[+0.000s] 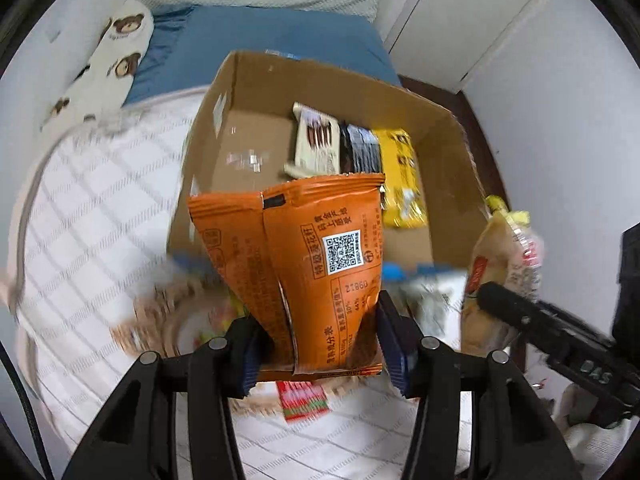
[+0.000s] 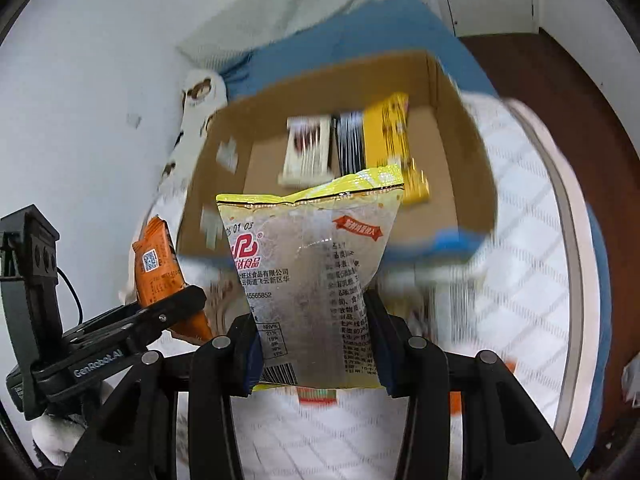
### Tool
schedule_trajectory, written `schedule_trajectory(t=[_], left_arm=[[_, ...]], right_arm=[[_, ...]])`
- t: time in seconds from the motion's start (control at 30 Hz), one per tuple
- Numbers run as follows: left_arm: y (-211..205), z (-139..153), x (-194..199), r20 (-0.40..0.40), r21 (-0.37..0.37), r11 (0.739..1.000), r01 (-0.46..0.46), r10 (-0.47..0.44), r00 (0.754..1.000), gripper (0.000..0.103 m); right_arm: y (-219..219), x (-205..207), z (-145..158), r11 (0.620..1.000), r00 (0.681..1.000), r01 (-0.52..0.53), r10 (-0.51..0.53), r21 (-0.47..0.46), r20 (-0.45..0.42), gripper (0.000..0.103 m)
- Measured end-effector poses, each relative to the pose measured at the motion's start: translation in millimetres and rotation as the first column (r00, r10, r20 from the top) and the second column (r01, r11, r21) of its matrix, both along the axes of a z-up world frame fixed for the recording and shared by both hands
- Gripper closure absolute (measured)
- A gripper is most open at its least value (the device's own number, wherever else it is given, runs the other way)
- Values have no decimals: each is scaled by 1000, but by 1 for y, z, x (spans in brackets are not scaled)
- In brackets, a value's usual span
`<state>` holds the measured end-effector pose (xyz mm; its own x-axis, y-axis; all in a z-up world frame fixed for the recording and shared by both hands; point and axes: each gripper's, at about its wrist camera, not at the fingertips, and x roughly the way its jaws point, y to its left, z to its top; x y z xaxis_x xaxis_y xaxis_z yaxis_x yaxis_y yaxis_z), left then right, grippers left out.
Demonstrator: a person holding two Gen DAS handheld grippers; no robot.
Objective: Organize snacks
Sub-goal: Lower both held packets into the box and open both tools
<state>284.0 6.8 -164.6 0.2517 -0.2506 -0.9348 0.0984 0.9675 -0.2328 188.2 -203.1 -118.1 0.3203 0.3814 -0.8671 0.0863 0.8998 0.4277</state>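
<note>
**Carrying two snack packets toward the open box**

Holding the orange packet (image 1: 304, 264) in my left gripper (image 1: 316, 352), I have both pads clamped on its lower end, so its long axis stands up and away from me, its crimped top edge nearest the cardboard box (image 1: 452, 152). My right gripper (image 2: 316, 350) is closed the same way on the yellow-and-clear packet (image 2: 316, 264), also upright along the fingers. The box lies straight ahead of both grippers and a little below them, its open top facing me. Neither arm looks clearly nearer, as far as I can judge.

Inside, against the far wall, three items sit side by side: a cream-coloured pack (image 1: 316, 142), a dark pack (image 1: 360, 148) and a yellow pack (image 1: 400, 176), touching one another. The left part of the box floor is bare, which looks to me like the place for what I carry. The near wall of the box stands between my packets and that floor, so I judge each must go over the rim before release.

Blurred snacks (image 1: 188, 320) lie on the white quilted bed (image 1: 100, 200) beneath my grippers, still outside the box.
</note>
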Motion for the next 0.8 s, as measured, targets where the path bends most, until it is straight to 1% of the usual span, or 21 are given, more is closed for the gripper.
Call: schedule_trajectory(t=[0.07, 0.1, 0.17, 0.27, 0.3, 0.43, 0.63, 0.67, 0.7, 0.73, 0.77, 0.8], left_arm=[[1, -7, 29, -29, 23, 1000, -3, 4, 1000, 55], [1, -14, 45, -60, 32, 999, 1, 1, 998, 55], [2, -27, 68, -109, 40, 999, -13, 17, 994, 55], [6, -48, 94, -182, 62, 998, -19, 30, 983, 55], [6, -57, 101, -212, 71, 997, -17, 32, 977, 55], [9, -78, 116, -272, 95, 995, -12, 37, 962, 55], [6, -90, 125, -307, 133, 991, 18, 24, 951, 53], [6, -91, 126, -315, 136, 991, 19, 25, 949, 51], [5, -92, 126, -319, 132, 991, 17, 27, 947, 43], [5, -91, 128, -319, 120, 993, 17, 22, 948, 32], [4, -91, 128, -317, 112, 994, 14, 23, 948, 26], [4, -90, 128, -313, 112, 994, 7, 28, 949, 17]], right_arm=[[4, 30, 0, 1000, 1000, 4, -4, 2, 7, 56], [5, 40, 0, 1000, 1000, 3, -3, 3, 9, 56], [15, 75, -11, 1000, 1000, 0, 0, 12, -7, 56], [26, 106, -25, 1000, 999, -20, 20, 1, -42, 56], [31, 112, -31, 1000, 998, -25, 24, -3, -57, 56], [46, 129, -59, 998, 992, -59, 56, -21, -116, 56], [59, 136, -84, 994, 979, -103, 97, -23, -178, 55], [60, 137, -88, 994, 975, -107, 101, -15, -199, 52], [62, 138, -93, 994, 969, -111, 107, -6, -222, 46], [64, 140, -97, 993, 962, -122, 118, -1, -245, 26], [65, 140, -101, 991, 957, -132, 127, 1, -261, 11], [66, 140, -102, 991, 956, -136, 131, -2, -262, 11]])
